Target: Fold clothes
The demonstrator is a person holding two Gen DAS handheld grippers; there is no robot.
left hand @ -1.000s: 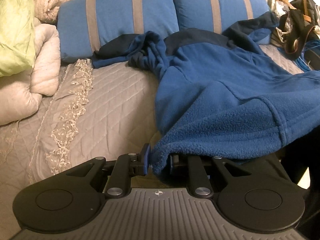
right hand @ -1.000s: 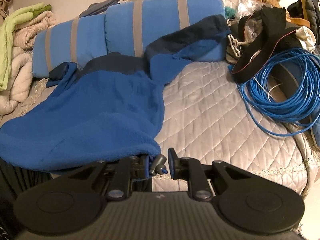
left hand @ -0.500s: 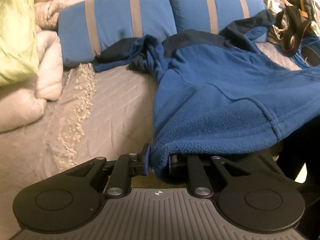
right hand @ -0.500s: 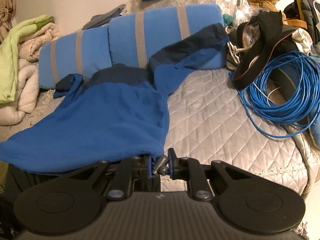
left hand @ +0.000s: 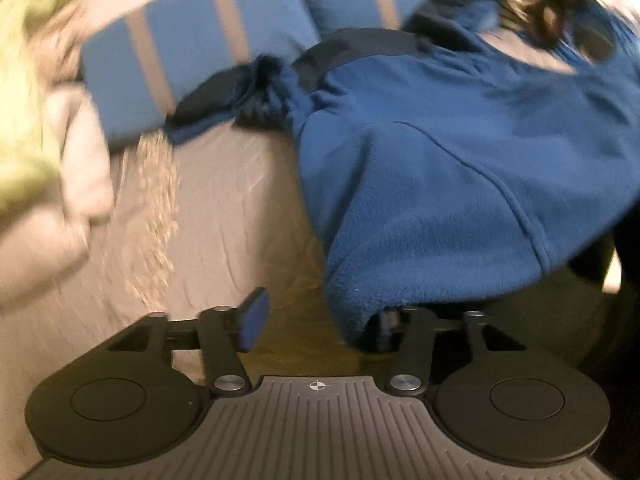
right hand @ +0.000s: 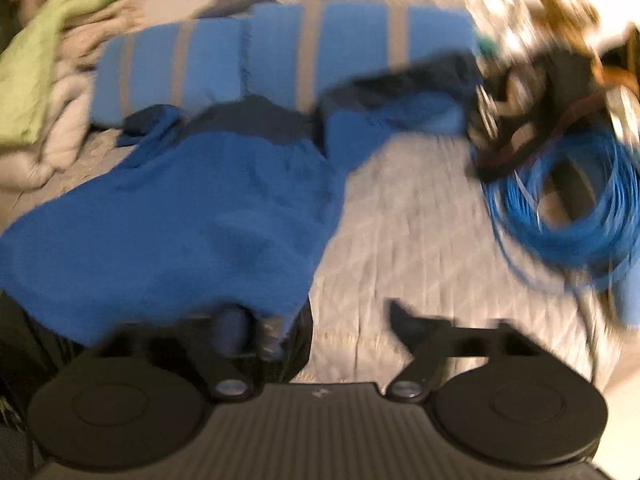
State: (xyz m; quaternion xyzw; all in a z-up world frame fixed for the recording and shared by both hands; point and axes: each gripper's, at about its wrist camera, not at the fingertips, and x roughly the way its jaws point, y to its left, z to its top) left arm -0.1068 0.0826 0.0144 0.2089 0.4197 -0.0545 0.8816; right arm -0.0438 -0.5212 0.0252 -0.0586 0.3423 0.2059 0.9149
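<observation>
My left gripper (left hand: 320,320) has just been opening: its jaws stand apart, and the hem corner of the blue fleece jacket (left hand: 460,184) drapes over the right-hand finger without being pinched. My right gripper (right hand: 320,320) has also just been opening and is spread wide; the other hem corner lies over its left-hand finger, unclamped.

I see the jacket spread on the grey quilted bed (right hand: 400,232), its long axis running from the hem near me, which hangs over the bed's near edge, to the dark navy shoulder band at the far end. That end lies against the two blue striped pillows (right hand: 280,52). In the right view one sleeve reaches away up onto a pillow, and a coil of blue cable (right hand: 568,216) lies well apart on the right. Both views are blurred.
</observation>
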